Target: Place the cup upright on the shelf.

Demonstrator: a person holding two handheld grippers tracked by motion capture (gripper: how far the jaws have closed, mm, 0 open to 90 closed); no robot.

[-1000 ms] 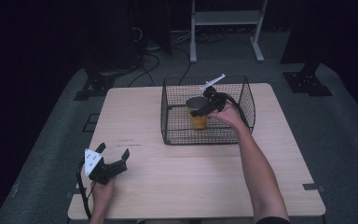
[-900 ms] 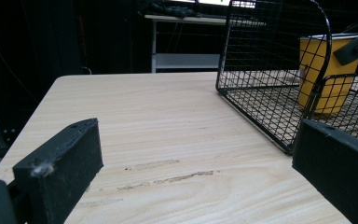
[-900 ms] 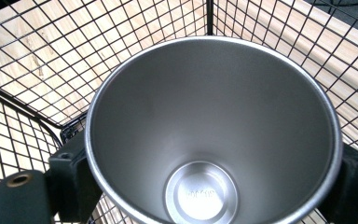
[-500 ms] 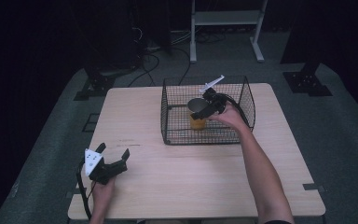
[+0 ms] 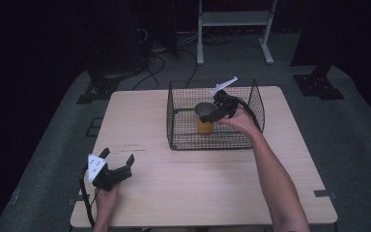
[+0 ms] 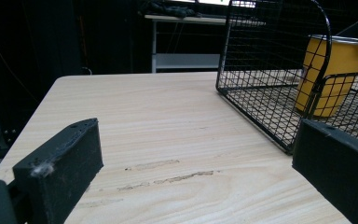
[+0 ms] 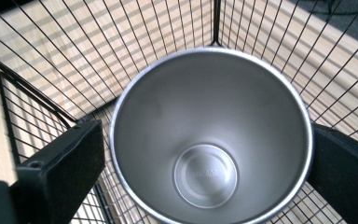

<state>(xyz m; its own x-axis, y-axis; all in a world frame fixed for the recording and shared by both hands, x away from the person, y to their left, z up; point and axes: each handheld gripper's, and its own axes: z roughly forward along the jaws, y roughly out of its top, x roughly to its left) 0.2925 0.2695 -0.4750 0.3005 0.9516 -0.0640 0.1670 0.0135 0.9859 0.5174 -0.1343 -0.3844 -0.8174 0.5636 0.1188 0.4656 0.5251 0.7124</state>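
On the pale wooden desk (image 5: 212, 193), the left gripper (image 5: 117, 166) rested at about 8 o'clock with its jaws spread wide and nothing between them, well apart from the work. At about 1 o'clock stood the black wire basket (image 5: 183, 140), and inside it the yellow steel-lined cup (image 5: 204, 118) stood upright, near the basket's middle. The right gripper (image 5: 211, 112) reached in over the basket's 3 o'clock side and sat at the cup's rim. In the right gripper view, its two jaws bracketed the cup (image 7: 212, 140) on either side, close against the wall; whether they pressed it or had just let go could not be told. By the look of it, the cup was either freshly set down in the basket or about to be lifted out, with the hand's withdrawal or lift yet to come.
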